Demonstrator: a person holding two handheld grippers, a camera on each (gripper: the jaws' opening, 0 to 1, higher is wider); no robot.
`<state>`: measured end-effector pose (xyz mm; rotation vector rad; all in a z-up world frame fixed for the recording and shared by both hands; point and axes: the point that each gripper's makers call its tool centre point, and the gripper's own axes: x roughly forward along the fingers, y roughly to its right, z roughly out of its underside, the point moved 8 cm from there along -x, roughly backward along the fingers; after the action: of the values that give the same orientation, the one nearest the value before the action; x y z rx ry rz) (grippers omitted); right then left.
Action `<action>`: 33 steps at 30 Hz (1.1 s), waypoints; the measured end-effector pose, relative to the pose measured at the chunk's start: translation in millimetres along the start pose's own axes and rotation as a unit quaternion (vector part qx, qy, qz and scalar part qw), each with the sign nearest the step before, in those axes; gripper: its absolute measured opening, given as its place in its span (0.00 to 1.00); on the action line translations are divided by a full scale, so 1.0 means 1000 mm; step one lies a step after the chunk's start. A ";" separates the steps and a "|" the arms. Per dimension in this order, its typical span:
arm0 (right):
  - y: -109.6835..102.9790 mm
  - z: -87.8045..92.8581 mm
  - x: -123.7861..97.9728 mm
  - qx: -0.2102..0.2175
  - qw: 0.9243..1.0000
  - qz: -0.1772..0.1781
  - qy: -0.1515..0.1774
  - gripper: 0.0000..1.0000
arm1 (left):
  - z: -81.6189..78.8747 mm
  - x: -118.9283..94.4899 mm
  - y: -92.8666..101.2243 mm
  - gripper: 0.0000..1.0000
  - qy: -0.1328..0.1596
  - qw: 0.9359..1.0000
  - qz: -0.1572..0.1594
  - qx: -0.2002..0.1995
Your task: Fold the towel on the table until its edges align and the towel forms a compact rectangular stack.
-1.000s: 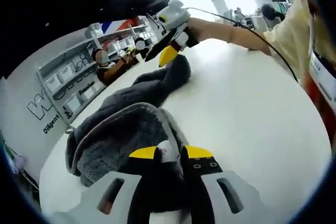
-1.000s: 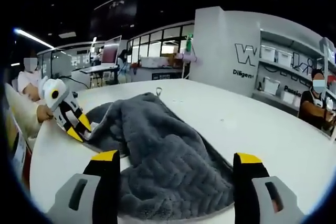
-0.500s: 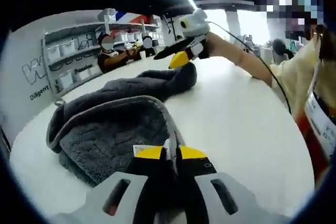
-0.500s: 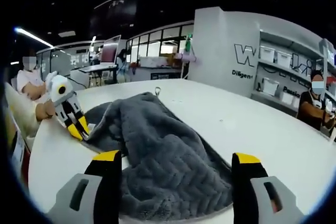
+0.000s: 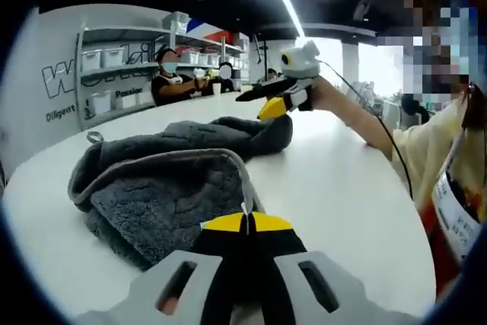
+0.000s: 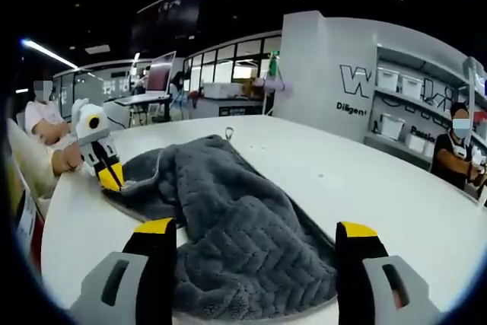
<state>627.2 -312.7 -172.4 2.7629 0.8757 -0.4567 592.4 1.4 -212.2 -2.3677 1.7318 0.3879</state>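
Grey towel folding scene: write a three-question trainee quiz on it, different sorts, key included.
1. True or false: the grey towel already lies as a neat rectangular stack.
2. Which gripper is shut on the towel's edge? A) left gripper B) right gripper
3. Fill in: the towel rests on a white ____.

Key: 1 false, it lies bunched. 2 A; the right gripper's jaws stand wide apart. 3 table.

Towel: dark grey, plush, light trim, small hang loop. Lies crumpled on white table, partly folded over itself, one corner pinched and lifted.
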 end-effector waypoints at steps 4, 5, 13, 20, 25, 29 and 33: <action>0.002 0.000 0.000 0.001 1.000 0.000 -0.001 0.87 | -0.011 -0.011 -0.009 0.01 0.050 0.998 -0.013 -0.025; 0.002 0.000 0.000 0.001 1.000 0.000 -0.002 0.87 | -0.013 -0.015 -0.012 0.01 0.057 0.998 -0.018 -0.026; 0.000 0.001 0.001 0.001 1.000 -0.003 -0.002 0.87 | -0.034 -0.043 -0.029 0.01 0.149 0.986 -0.051 -0.060; -0.002 0.003 0.002 0.003 1.000 -0.004 -0.004 0.87 | -0.052 -0.067 -0.032 0.01 0.228 0.969 -0.025 -0.096; -0.004 0.002 0.004 0.012 1.000 -0.014 0.010 0.90 | -0.062 -0.089 -0.037 0.01 0.289 0.950 -0.017 -0.116; -0.006 0.003 0.005 0.008 1.000 -0.018 0.007 0.91 | -0.065 -0.100 -0.041 0.01 0.296 0.948 -0.035 -0.111; -0.006 0.004 0.006 0.010 1.000 -0.020 0.005 0.92 | -0.068 -0.110 -0.042 0.01 0.317 0.941 -0.042 -0.110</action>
<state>627.0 -305.7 -179.3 2.7711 0.9364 -0.4619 607.5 93.8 -113.0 -2.9423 1.8885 -0.2469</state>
